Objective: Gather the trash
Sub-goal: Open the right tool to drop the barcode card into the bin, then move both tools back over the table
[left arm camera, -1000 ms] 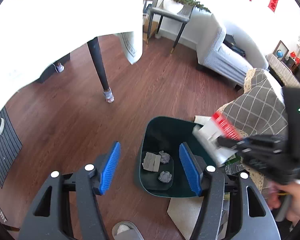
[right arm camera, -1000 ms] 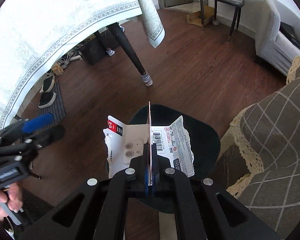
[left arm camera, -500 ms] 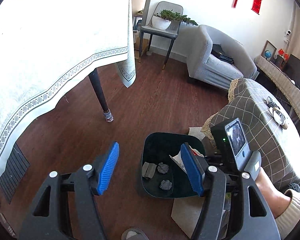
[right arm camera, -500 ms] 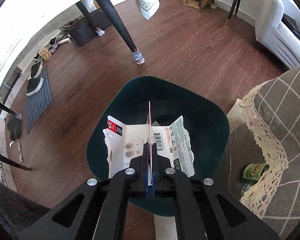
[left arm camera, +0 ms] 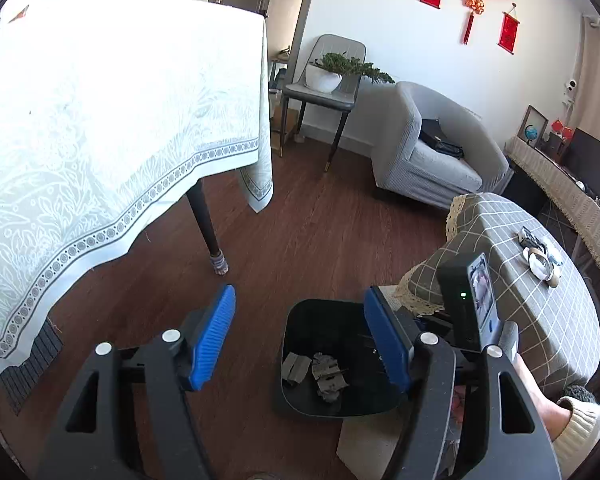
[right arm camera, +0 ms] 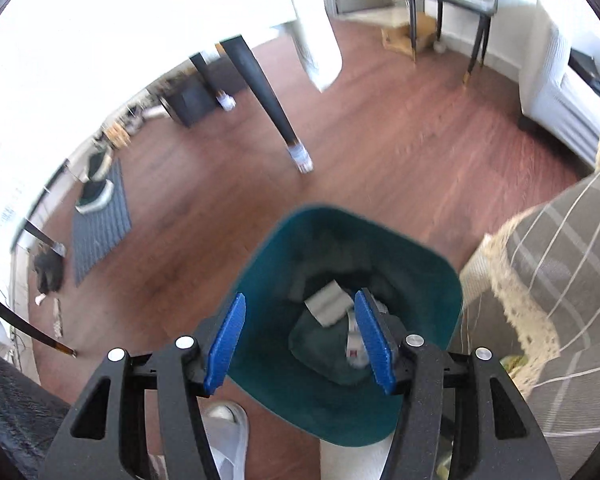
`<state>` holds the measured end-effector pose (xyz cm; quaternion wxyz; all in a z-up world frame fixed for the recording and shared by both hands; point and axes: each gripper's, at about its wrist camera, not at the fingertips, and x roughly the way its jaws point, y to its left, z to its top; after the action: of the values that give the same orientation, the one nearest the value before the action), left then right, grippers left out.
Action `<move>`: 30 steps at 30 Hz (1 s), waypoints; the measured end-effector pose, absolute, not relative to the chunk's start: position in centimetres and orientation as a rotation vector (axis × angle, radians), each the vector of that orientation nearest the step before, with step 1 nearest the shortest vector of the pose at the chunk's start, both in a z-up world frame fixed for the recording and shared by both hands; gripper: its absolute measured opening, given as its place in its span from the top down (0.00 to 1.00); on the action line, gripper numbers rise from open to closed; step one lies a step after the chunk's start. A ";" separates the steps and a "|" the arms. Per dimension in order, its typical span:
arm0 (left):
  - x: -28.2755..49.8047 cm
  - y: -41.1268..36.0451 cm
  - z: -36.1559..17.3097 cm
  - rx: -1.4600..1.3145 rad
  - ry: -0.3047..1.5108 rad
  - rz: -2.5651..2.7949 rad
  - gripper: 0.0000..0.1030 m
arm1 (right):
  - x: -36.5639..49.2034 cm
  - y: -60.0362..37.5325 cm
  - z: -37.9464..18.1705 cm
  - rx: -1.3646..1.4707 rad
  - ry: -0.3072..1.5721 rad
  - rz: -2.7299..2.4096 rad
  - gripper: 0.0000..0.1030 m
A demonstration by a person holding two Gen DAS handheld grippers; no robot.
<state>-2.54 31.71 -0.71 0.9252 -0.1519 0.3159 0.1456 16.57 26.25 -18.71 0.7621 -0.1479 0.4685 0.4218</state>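
A dark teal trash bin point(right arm camera: 428, 280) stands on the wood floor beside the checked cloth table. My right gripper point(right arm camera: 302, 344) is open and empty, right above the bin's mouth. The white and red card package point(right arm camera: 354, 340) lies inside the bin by a grey paper piece point(right arm camera: 326, 306). In the left wrist view the bin point(left arm camera: 300, 320) holds crumpled grey paper point(left arm camera: 328, 374). My left gripper point(left arm camera: 302, 344) is open and empty, left of and above the bin. The right tool's body point(left arm camera: 472, 304) shows behind the bin.
A table with a white cloth point(left arm camera: 100, 120) and a dark leg point(left arm camera: 206, 224) stands to the left. A low table with a checked cloth point(left arm camera: 540, 292) is on the right. A grey armchair point(left arm camera: 432, 152) and a chair with a plant point(left arm camera: 332, 76) stand further back.
My right gripper opened and let go of the card package, which dropped into the bin. My left gripper rose and tilted up, staying open.
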 end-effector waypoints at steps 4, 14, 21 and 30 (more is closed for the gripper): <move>-2.9 31.3 1.2 -0.300 0.594 0.301 0.31 | 16.0 24.8 -14.3 -0.257 0.902 0.976 0.30; -2.2 27.9 4.5 -0.260 0.500 0.265 0.12 | 14.3 18.4 -3.6 -0.116 0.562 0.980 0.03; 0.1 23.8 4.6 -0.201 0.505 0.222 0.08 | 14.9 12.2 1.3 -0.047 0.389 0.776 0.03; 3.3 18.4 4.6 -0.135 0.507 0.169 0.06 | 16.7 3.5 2.9 0.035 0.314 0.673 0.03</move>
<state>3.30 18.39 4.64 0.9623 -0.0669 0.2501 0.0836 16.73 3.47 2.92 0.9316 0.0169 0.1536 0.3289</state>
